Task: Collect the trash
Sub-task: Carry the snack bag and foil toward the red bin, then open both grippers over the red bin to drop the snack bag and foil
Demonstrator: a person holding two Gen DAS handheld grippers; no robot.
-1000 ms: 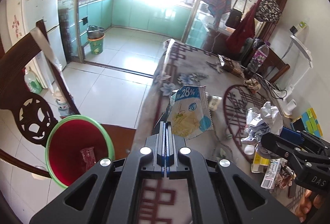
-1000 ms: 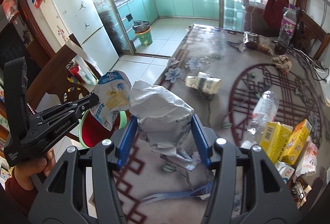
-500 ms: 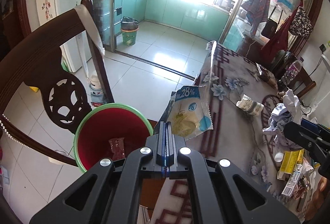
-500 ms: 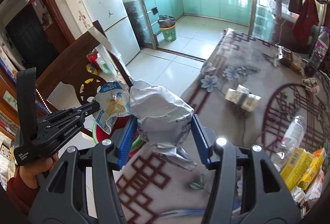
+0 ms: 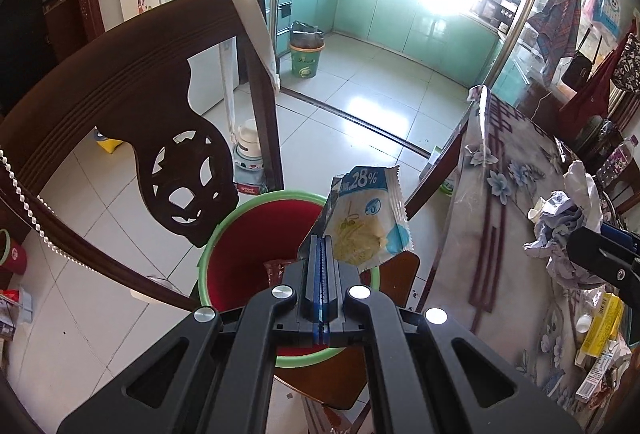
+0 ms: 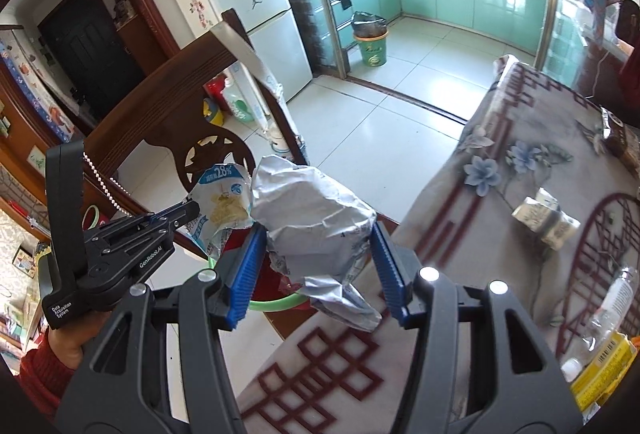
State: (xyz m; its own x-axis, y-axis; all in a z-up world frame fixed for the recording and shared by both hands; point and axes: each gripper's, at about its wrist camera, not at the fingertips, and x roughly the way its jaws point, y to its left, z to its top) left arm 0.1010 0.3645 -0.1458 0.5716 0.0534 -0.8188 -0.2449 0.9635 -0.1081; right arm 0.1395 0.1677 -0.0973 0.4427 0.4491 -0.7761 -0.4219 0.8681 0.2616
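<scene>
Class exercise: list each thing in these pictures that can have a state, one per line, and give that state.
Left gripper: shut on the snack wrapper.
Snack wrapper: held above the red bin.
Right gripper: shut on the crumpled silver bag.
Crumpled silver bag: held in the air, off the table.
Red bin: open, a wrapper already inside.
Plastic bottle: lying on its side on the table.

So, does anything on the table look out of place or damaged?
Yes. A clear plastic bottle lies on its side on the tablecloth, beside yellow cartons. A flattened pack lies alone further along. It looks like scattered trash, not spilled liquid.
</scene>
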